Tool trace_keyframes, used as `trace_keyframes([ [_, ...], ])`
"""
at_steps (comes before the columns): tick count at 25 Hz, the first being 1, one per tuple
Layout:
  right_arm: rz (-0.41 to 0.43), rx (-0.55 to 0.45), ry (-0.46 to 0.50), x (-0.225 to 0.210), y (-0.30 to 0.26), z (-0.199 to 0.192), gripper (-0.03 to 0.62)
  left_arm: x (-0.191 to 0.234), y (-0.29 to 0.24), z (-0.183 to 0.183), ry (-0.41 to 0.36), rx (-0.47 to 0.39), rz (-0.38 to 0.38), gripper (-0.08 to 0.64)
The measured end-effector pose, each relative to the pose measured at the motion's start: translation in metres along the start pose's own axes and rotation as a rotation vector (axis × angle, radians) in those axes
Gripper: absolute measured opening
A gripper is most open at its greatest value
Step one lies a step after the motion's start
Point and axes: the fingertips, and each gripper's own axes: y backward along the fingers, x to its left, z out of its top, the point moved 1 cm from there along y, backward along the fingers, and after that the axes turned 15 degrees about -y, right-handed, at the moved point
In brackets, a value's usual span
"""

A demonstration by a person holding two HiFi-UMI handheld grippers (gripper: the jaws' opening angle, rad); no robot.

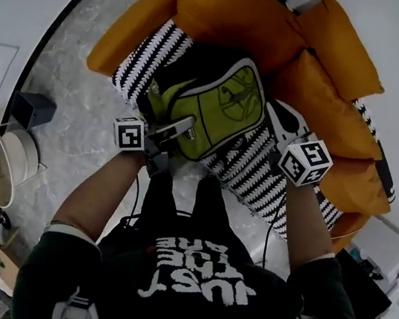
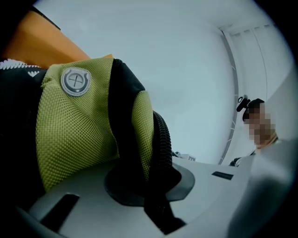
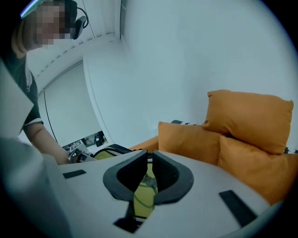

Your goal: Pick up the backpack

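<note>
Your left tool (image 2: 149, 181) is clamped on the backpack (image 1: 219, 109). In the left gripper view its jaws are closed on a black edge of the bag, right beside a ribbed black trim, with the green mesh panel bulging above them. That grip looks good.

Your right tool (image 3: 148, 174) is at the bag's other side. Its jaws are drawn almost together, leaving only a slit. Green fabric shows through that slit from below, but I can't see the pads biting on any of it.

The backpack sits at the middle of the zigzag-striped surface (image 1: 145, 52), in front of the orange cushions (image 3: 247, 116), tilted with its green face up toward you. From the head view I can't tell whether its underside has cleared the surface or is resting there.

My read is that the grasp is made on the left, so you're about halfway. What's left is the lift itself: bring the bag clearly up and away. Watch for it swinging off that single hold.
</note>
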Motion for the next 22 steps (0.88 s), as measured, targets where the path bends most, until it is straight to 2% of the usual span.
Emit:
trace_keyframes([
  [5,-0.001,-0.056,0.012,0.018,0.016,0.041,0.034,-0.047,0.012,0.058,0.010,-0.100,-0.016,0.048],
  [8,-0.003,-0.091,0.019,0.032,0.030,0.070,0.034,-0.087,0.015,0.094,-0.048,-0.129,-0.046,0.048],
  [14,0.026,-0.179,0.075,0.080,0.035,0.139,0.034,-0.149,0.036,0.181,-0.155,-0.165,-0.055,0.048],
  [20,0.046,-0.218,0.144,0.115,0.064,0.203,0.034,-0.234,0.047,0.242,-0.310,-0.200,-0.069,0.046],
  [22,0.052,-0.240,0.166,0.130,0.064,0.229,0.034,-0.257,0.057,0.270,-0.336,-0.236,-0.088,0.046],
])
